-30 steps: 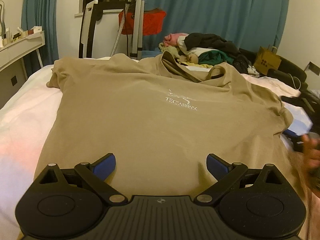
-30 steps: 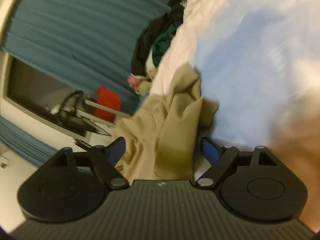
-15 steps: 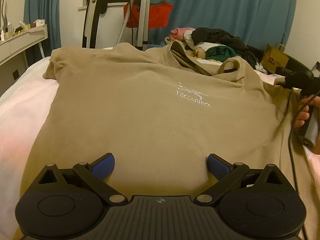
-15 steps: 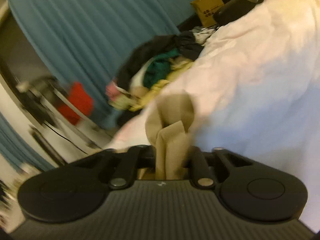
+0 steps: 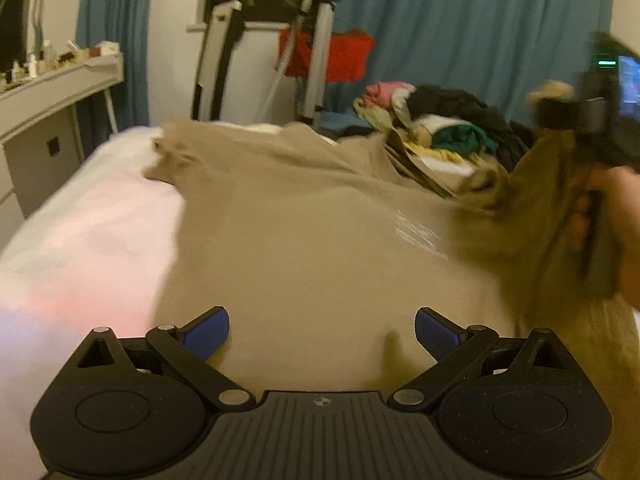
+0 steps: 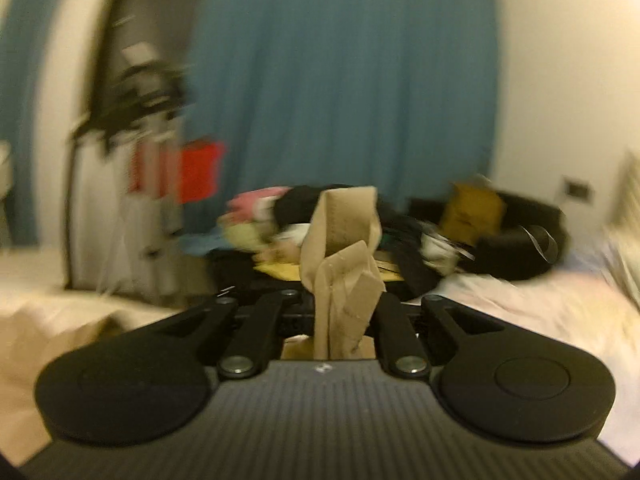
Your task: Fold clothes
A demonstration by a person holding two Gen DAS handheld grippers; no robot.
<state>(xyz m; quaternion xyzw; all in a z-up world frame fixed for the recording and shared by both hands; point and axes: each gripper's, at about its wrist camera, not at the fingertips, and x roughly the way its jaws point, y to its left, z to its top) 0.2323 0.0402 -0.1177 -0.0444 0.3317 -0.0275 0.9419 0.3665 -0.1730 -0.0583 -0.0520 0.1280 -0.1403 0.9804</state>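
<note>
So the right gripper (image 6: 344,312) is pinching the tan t-shirt's (image 5: 320,248) sleeve edge and lifting it off the bed (image 5: 80,232), probably to fold it inward, while the left gripper (image 5: 322,330) is hovering over the hem, fingers wide with nothing in them.

Tan T-shirt (image 5: 304,232) with pale chest print (image 5: 418,236), white bed sheet (image 5: 80,240), teal-blue curtain (image 5: 460,32), black gripper fingers with blue pads (image 5: 206,330)
</note>
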